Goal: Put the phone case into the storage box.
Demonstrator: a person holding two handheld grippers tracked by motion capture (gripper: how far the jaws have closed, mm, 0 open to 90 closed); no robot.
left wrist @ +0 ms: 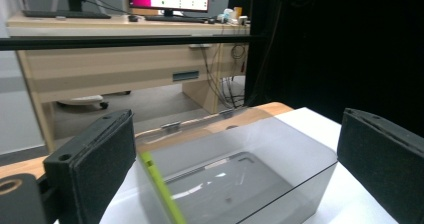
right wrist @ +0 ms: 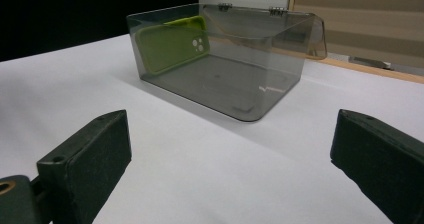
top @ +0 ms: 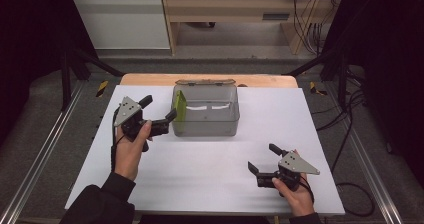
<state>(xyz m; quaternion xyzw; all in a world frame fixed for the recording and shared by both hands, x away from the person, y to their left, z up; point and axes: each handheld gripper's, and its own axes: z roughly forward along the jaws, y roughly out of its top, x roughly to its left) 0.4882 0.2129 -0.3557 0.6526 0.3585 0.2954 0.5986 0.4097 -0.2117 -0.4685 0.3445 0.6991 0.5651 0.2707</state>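
Observation:
A clear smoky plastic box point(top: 206, 111) stands on the white table point(top: 200, 159), its hinged lid folded back behind it. A green phone case point(top: 179, 105) leans upright against the box's left inner wall; it also shows as the green phone case point(right wrist: 172, 42) with camera cutouts and as a thin green edge point(left wrist: 161, 189). My left gripper point(top: 160, 109) is open just left of the box, jaws wide apart with nothing between them. My right gripper point(top: 262, 159) is open near the front right of the table, well apart from the box point(right wrist: 220, 54).
The table's wooden back edge point(top: 150, 78) runs behind the box. Past it are a wooden desk point(left wrist: 125, 59) with monitors, cables on the floor, and black frame bars. Metal rails point(top: 45, 149) flank the table.

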